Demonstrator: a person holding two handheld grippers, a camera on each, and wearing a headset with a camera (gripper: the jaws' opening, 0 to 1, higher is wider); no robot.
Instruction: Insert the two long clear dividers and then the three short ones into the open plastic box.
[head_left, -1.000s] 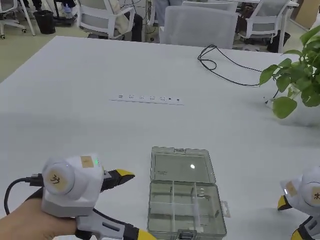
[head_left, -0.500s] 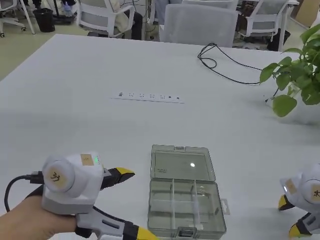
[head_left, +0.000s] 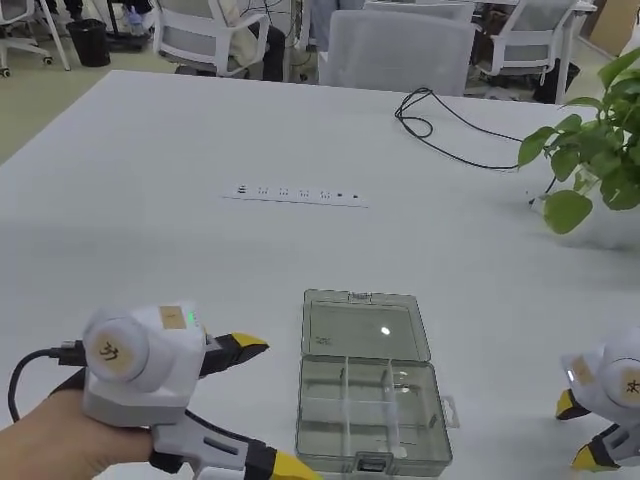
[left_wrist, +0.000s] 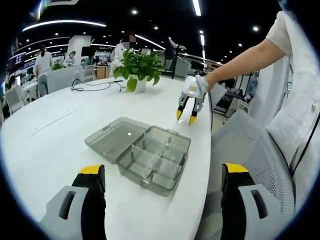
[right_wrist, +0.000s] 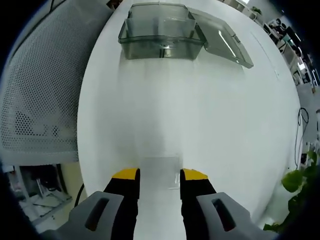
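The head view looks forward and down from the near edge of the counter (head_left: 150, 200), with the plastic box (head_left: 368, 400) close below. The left gripper view faces right, low over the counter, with the plastic box near; the right gripper view faces left from higher up, with it far off. All three share the plastic box.
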